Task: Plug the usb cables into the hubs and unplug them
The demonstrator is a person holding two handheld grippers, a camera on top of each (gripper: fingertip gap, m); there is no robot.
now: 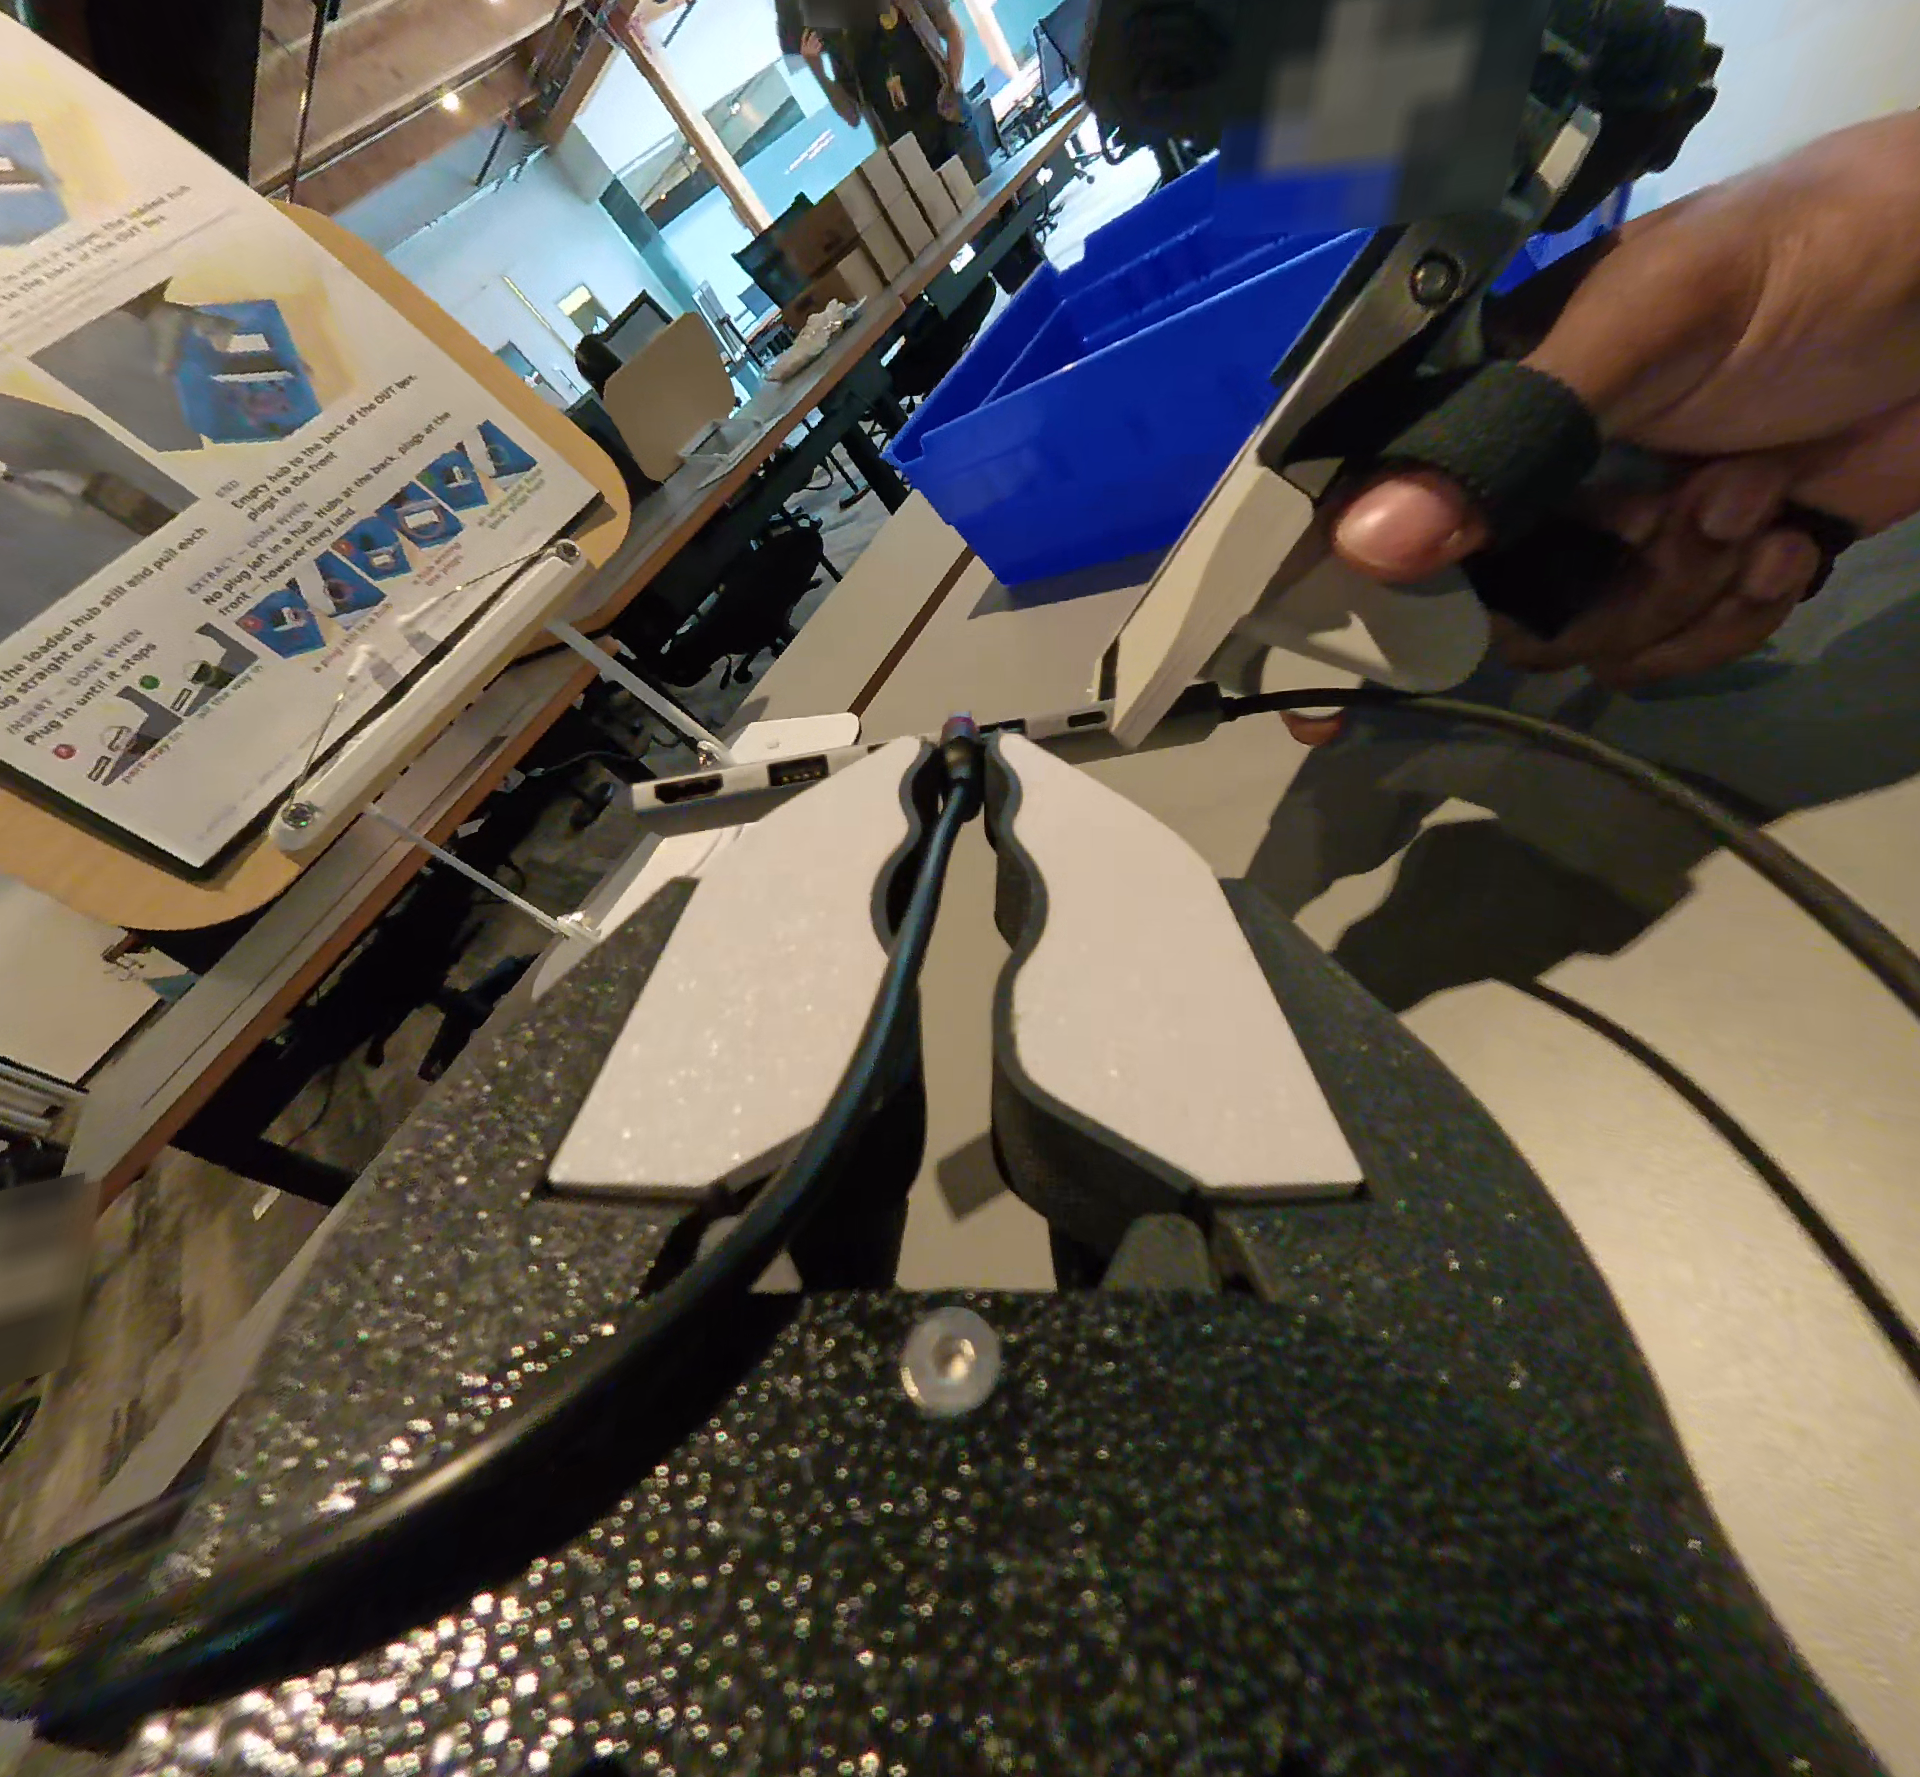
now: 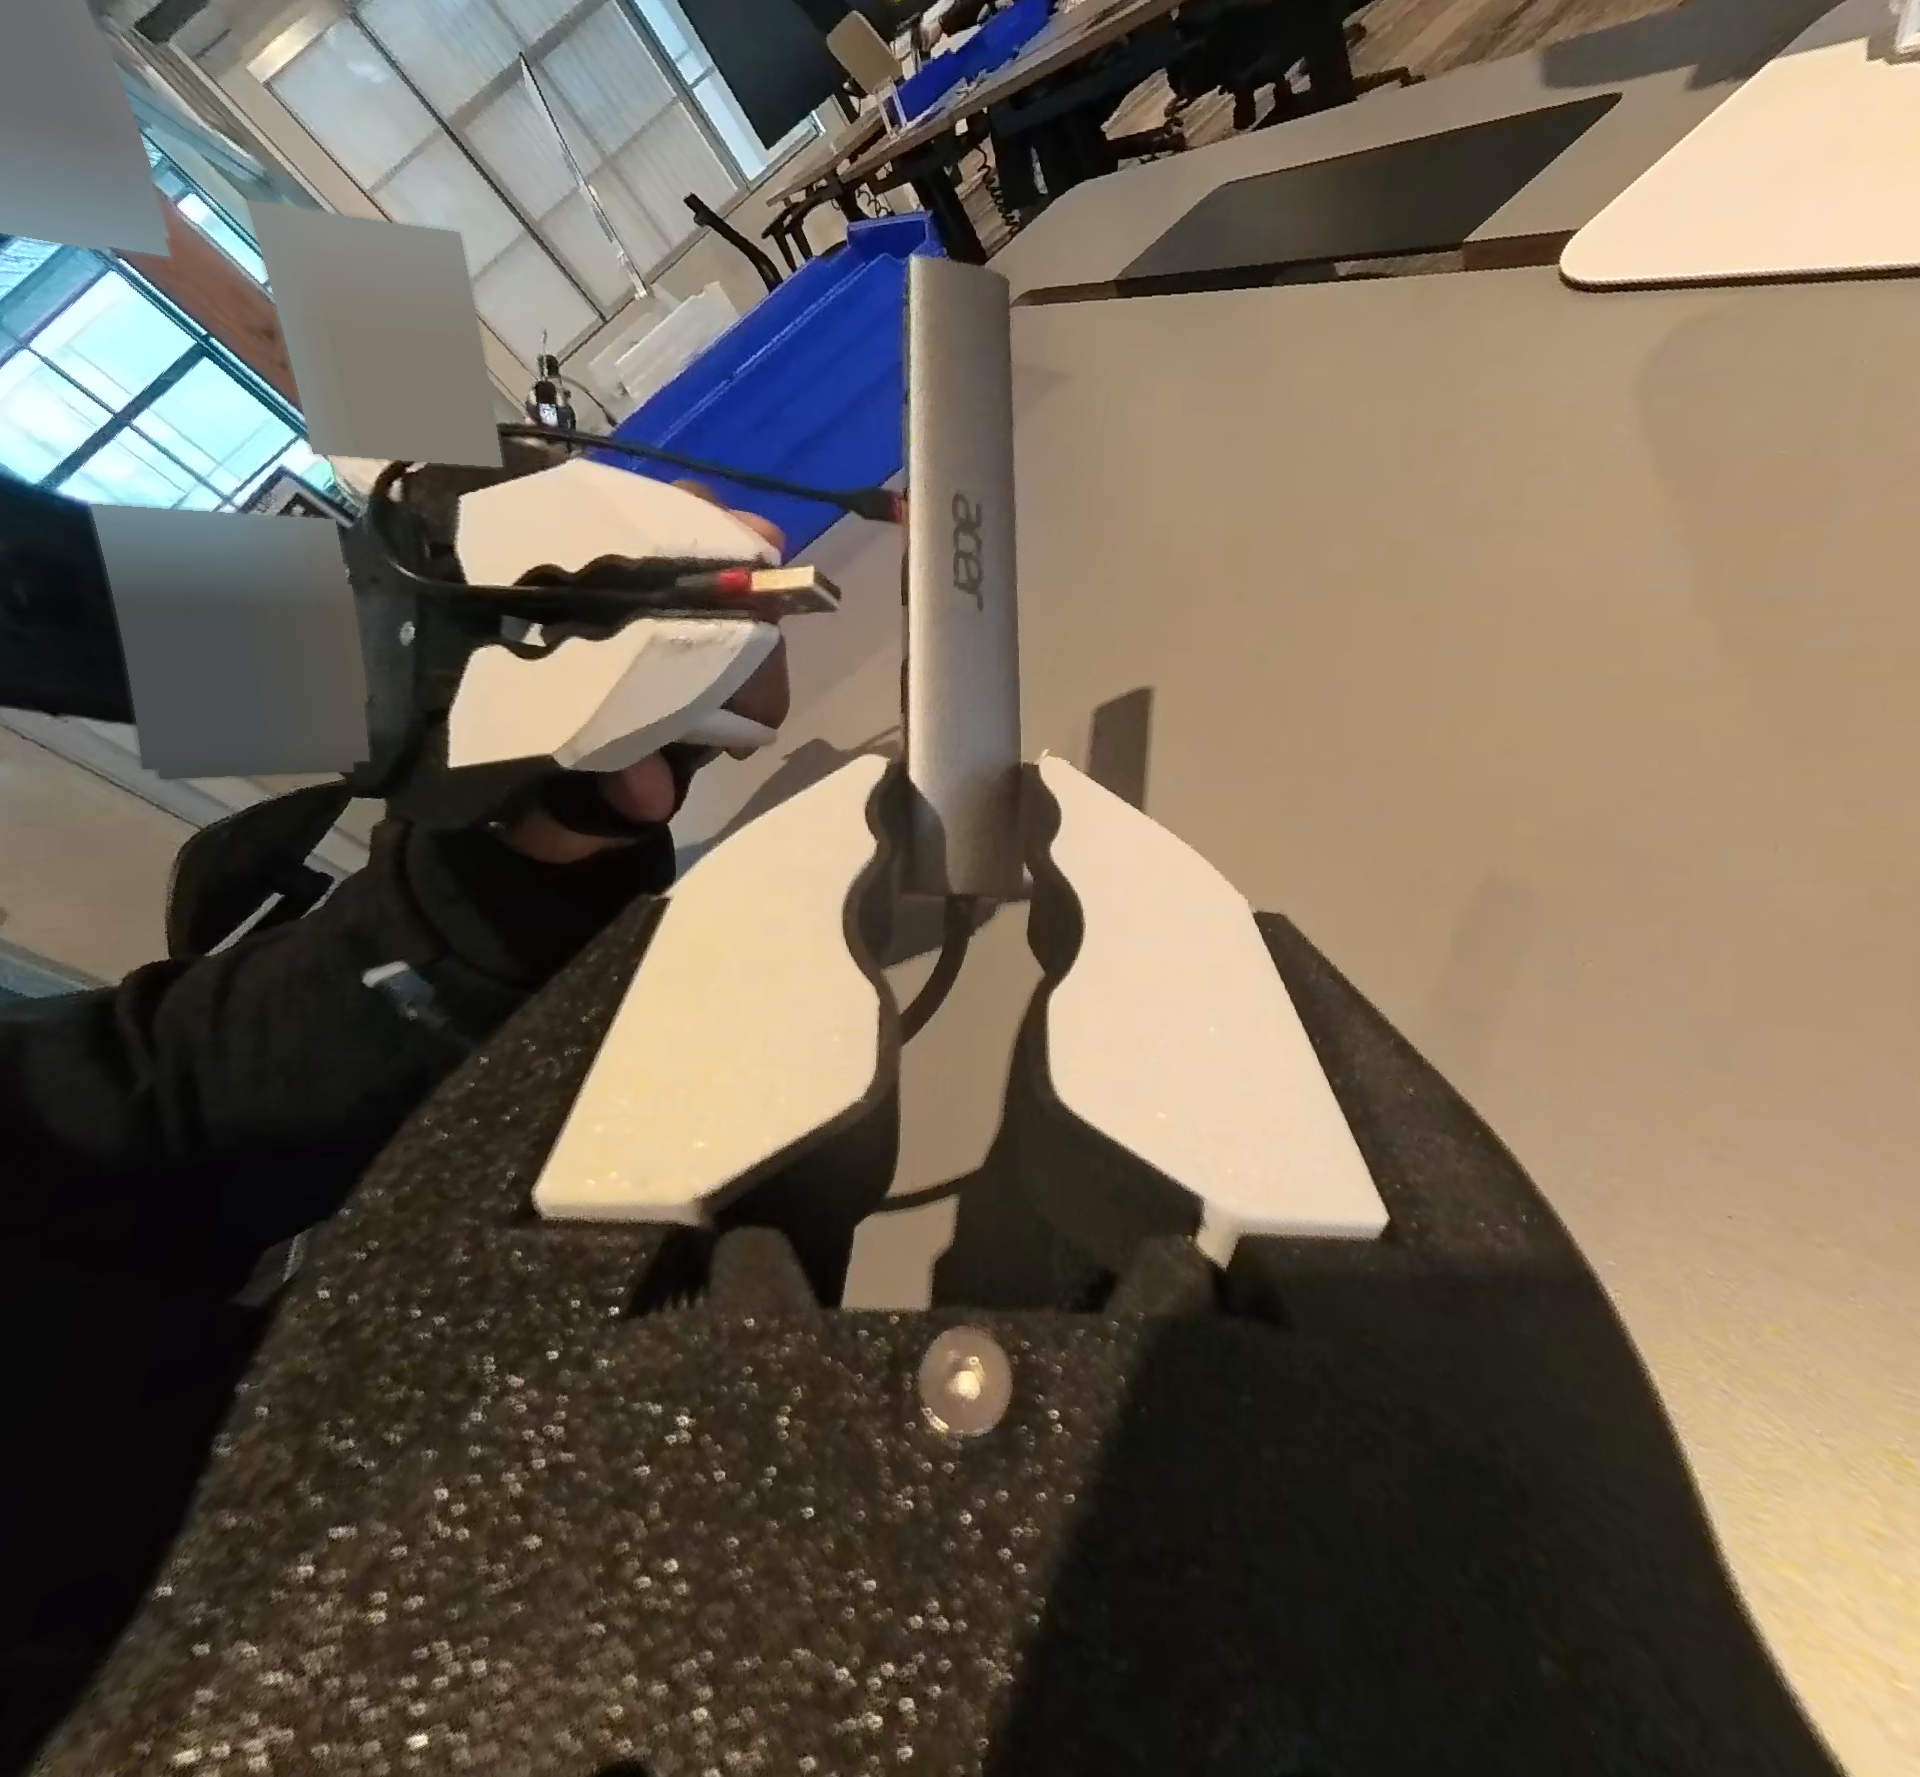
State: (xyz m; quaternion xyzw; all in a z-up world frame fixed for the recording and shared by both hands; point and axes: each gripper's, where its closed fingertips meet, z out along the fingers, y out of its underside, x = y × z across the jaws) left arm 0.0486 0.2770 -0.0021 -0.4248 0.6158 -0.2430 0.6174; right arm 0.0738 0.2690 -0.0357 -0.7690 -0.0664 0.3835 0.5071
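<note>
Left claw clamped on black USB cable just behind its plug, plug near the hub's port side, not yet in. Right claw gripping the grey hub by one end, above the bench near its far edge. Likely trouble: tilted plug jamming at the port; hub pivoting in so short a grip; slack cable snagging.

**Grippers and hands: what they look like**

Left gripper: two pale grey flat fingers with wavy dark inner edges, on a black speckled base with one round silver screw. Right gripper: same build, whiter fingers, same black speckled base, silver screw. Left hand wears a black fingerless glove and a dark sleeve. Right hand has a black fabric sleeve on one finger. Black metal handle frame with a bolt.
</note>
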